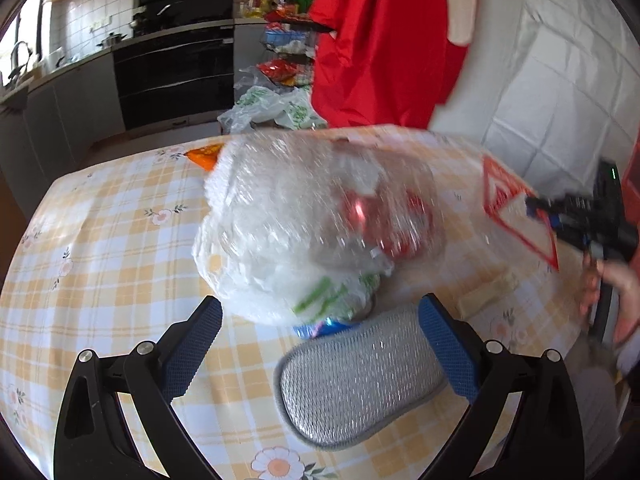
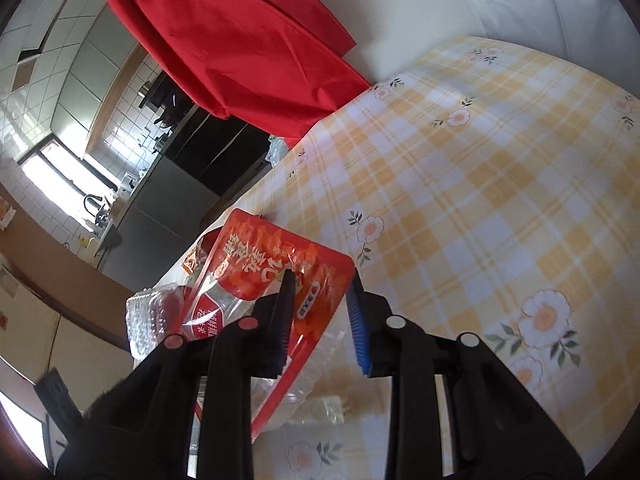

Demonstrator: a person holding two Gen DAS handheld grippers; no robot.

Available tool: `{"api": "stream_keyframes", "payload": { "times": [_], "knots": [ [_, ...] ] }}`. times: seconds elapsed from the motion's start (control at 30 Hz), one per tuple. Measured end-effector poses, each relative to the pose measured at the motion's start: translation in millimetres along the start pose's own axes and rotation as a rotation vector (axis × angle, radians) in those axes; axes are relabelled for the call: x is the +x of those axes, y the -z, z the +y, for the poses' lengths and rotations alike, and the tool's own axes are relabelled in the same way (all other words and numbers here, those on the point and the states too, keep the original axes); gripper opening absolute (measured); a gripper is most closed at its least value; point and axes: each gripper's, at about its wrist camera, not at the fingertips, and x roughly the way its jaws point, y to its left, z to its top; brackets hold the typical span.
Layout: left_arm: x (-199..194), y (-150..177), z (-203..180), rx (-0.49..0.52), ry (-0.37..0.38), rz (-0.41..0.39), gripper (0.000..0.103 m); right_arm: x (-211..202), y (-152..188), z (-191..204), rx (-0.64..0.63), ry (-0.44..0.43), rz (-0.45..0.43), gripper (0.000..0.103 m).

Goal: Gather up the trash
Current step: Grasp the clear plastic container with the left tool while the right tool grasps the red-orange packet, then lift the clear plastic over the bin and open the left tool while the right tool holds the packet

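Observation:
A clear plastic bag point(image 1: 304, 232) stuffed with white wrappers and a red-labelled bottle lies blurred on the yellow checked tablecloth point(image 1: 112, 240). Its red-printed mouth stretches right to my right gripper point(image 1: 538, 204), held by a hand point(image 1: 616, 292). In the right wrist view my right gripper point(image 2: 320, 280) is shut on that red-printed bag point(image 2: 256, 256), whose film passes between the fingers. My left gripper point(image 1: 320, 304) stands open just short of the bag. A silver scouring pad point(image 1: 352, 376) lies between its fingers point(image 1: 196, 344), touching the right one, and a blue wrapper point(image 1: 320, 328) peeks from under the bag.
An orange wrapper point(image 1: 206, 156) lies behind the bag and a pale strip wrapper point(image 1: 488, 292) to its right. A red cloth point(image 1: 380, 40) hangs past the table's far edge, with plastic shopping bags point(image 1: 272, 108) below it. Kitchen cabinets and an oven point(image 1: 172, 80) stand far left.

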Motion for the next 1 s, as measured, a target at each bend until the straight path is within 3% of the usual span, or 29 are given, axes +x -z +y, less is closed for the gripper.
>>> {"api": "stream_keyframes", "payload": {
  "times": [0.13, 0.2, 0.33, 0.53, 0.6, 0.83, 0.93, 0.97, 1.0],
  "knots": [
    [5.4, -24.4, 29.6, -0.152, 0.022, -0.006, 0.084, -2.6, 6.7, -3.7, 0.012, -0.004, 0.01, 0.028],
    [11.1, -32.9, 49.7, -0.255, 0.035, -0.016, 0.072, -1.9, 9.7, -2.3, 0.011, -0.008, 0.018, 0.028],
    [24.1, -42.3, 77.6, -0.392, 0.068, -0.019, 0.069, -2.0, 15.2, 2.2, -0.011, -0.019, 0.028, 0.028],
    [40.9, -37.3, 85.6, -0.469, 0.157, 0.02, 0.069, -2.4, 20.3, 4.6, -0.017, -0.024, 0.043, 0.028],
    [45.3, -35.7, 83.5, -0.486, 0.188, 0.036, 0.063, -2.5, 21.7, 5.3, -0.016, -0.031, 0.042, 0.028],
    [56.4, -30.3, 88.2, -0.588, 0.23, 0.065, 0.062, -3.5, 27.8, 8.5, -0.021, -0.041, 0.054, 0.028],
    [54.4, -31.0, 86.0, -0.588, 0.248, 0.074, 0.056, -7.7, 29.2, 9.6, -0.022, -0.049, 0.052, 0.028],
    [51.1, -31.6, 84.5, -0.58, 0.253, 0.066, 0.044, -9.3, 29.4, 10.0, -0.022, -0.051, 0.049, 0.028],
    [44.6, -32.6, 81.8, -0.569, 0.259, 0.051, 0.041, -10.8, 29.5, 10.2, -0.023, -0.054, 0.047, 0.028]
  ]
}}
